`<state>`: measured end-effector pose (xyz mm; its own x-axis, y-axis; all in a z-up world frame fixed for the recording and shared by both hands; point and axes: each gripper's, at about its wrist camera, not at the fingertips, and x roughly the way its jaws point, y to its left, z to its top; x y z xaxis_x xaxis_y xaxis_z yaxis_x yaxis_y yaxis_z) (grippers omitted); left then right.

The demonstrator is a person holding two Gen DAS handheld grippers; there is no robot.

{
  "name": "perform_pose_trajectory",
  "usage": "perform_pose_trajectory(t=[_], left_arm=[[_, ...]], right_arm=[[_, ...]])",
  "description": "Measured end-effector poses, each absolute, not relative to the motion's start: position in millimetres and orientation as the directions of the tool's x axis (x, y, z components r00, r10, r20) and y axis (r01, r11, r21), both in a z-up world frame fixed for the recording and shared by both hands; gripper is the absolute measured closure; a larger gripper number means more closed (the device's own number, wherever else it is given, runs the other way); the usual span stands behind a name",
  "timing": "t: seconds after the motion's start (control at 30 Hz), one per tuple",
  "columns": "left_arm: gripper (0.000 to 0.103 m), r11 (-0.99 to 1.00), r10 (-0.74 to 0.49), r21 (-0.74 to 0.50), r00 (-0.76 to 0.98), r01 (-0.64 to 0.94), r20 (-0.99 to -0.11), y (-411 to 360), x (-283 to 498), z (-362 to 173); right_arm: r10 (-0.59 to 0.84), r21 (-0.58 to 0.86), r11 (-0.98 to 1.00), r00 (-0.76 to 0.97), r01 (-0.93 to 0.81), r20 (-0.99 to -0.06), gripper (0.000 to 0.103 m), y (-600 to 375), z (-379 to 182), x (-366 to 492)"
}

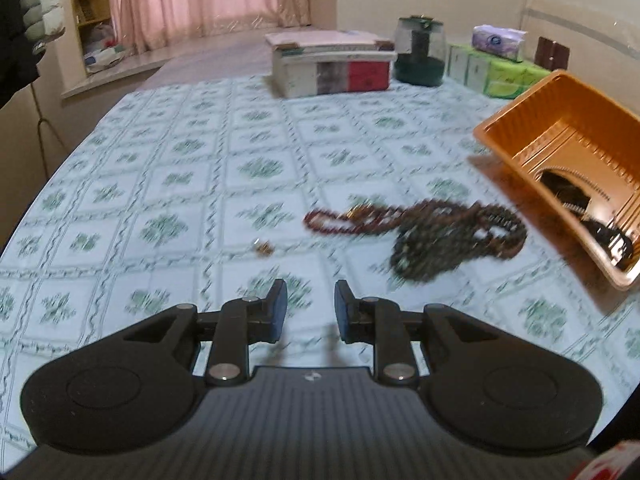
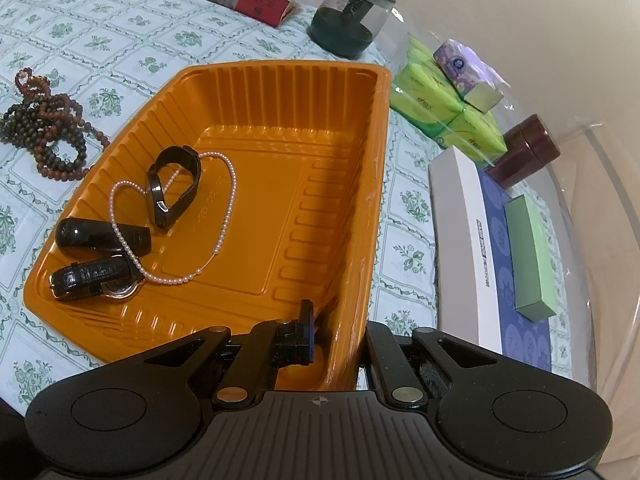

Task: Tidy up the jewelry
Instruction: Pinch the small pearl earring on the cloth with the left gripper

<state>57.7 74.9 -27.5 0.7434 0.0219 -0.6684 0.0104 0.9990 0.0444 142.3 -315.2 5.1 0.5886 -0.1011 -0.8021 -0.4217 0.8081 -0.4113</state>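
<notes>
An orange plastic tray (image 2: pixel 344 152) holds a pearl necklace (image 2: pixel 224 216), a black bangle (image 2: pixel 176 184) and black watches (image 2: pixel 96 272). My right gripper (image 2: pixel 340 332) is shut on the tray's near right wall, one finger inside, one outside. The tray looks tilted in the left wrist view (image 1: pixel 516 120). Brown and dark bead necklaces (image 1: pixel 440 232) lie heaped on the tablecloth left of the tray; they also show in the right wrist view (image 2: pixel 48 136). A small gold piece (image 1: pixel 263 246) lies alone. My left gripper (image 1: pixel 311 300) is open and empty, just above the cloth, short of the beads.
At the back stand a stack of books (image 1: pixel 332 64), a glass jar with dark base (image 1: pixel 420 52), green tissue packs (image 1: pixel 496 70) and a dark red box (image 2: pixel 524 152). A white and blue box (image 2: pixel 480 248) with a green block (image 2: pixel 528 256) lies right of the tray.
</notes>
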Motion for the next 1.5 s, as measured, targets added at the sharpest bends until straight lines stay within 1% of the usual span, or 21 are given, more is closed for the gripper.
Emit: perform_pose_trajectory(t=[0.13, 0.3, 0.5, 0.7, 0.9, 1.0, 1.13, 1.33, 1.5], left_arm=[[0.081, 0.999, 0.035, 0.038, 0.737, -0.013, -0.675, 79.7, 59.5, -36.0], [0.081, 0.996, 0.087, 0.078, 0.752, -0.047, -0.654, 83.0, 70.7, -42.5], [0.081, 0.992, 0.128, 0.098, 0.762, -0.086, -0.635, 90.2, 99.4, -51.6], [0.081, 0.981, 0.177, 0.173, 0.763, -0.088, -0.621, 88.0, 119.8, -61.9], [0.081, 0.981, 0.17, 0.18, 0.769, -0.074, -0.616, 87.1, 126.2, -66.0], [0.088, 0.984, 0.152, 0.169, 0.77, -0.058, -0.619, 87.3, 125.8, -66.2], [0.09, 0.984, 0.154, 0.17, 0.772, -0.06, -0.616, 85.2, 121.6, -61.4], [0.09, 0.986, 0.128, 0.163, 0.791, -0.036, -0.598, 72.4, 106.2, -49.1], [0.09, 0.991, 0.055, 0.13, 0.809, 0.026, -0.586, 47.7, 92.2, -34.6]], right_arm=[[-0.102, -0.412, 0.808, 0.588, -0.422, -0.802, 0.097, -315.3, 5.1, 142.4], [-0.103, -0.413, 0.806, 0.588, -0.423, -0.802, 0.097, -315.1, 4.9, 142.4], [-0.104, -0.414, 0.806, 0.587, -0.423, -0.803, 0.097, -315.1, 4.8, 142.7], [-0.107, -0.413, 0.807, 0.584, -0.422, -0.805, 0.097, -315.4, 4.0, 143.3], [-0.108, -0.414, 0.807, 0.583, -0.422, -0.805, 0.097, -315.4, 4.0, 143.9], [-0.108, -0.415, 0.806, 0.584, -0.422, -0.804, 0.097, -315.3, 4.0, 143.6], [-0.109, -0.416, 0.806, 0.586, -0.421, -0.803, 0.097, -315.4, 4.1, 143.5], [-0.108, -0.414, 0.808, 0.586, -0.419, -0.803, 0.097, -315.3, 4.3, 142.6], [-0.106, -0.415, 0.808, 0.59, -0.418, -0.801, 0.097, -315.5, 5.6, 141.5]])
